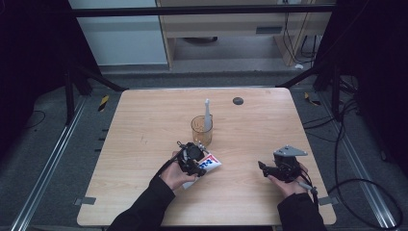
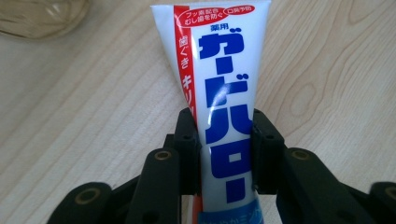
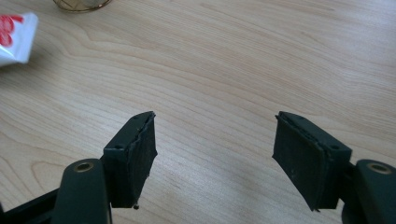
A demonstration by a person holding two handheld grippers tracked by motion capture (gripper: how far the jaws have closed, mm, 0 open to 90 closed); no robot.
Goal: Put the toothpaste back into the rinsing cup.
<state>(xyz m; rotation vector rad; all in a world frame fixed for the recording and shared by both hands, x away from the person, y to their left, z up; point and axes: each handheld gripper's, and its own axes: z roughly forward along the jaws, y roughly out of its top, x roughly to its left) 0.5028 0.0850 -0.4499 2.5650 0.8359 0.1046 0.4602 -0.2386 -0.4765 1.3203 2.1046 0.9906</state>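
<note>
Left tool (image 2: 225,154) clamping toothpaste tube (image 2: 219,93), level

I see an amber cup (image 1: 201,129) with a pale stick (image 1: 207,114) near the table's (image 1: 144,125) middle, and a dark disc (image 1: 237,100) by the far edge.

A lab: dark-curtained frame (image 1: 202,9) around a test table (image 1: 144,120).

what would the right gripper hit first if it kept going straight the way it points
Probably bare table. The right gripper stands open with nothing between its jaws, and only wood lies ahead. The toothpaste tube and the cup sit off to the side, though depth is unclear.
</note>
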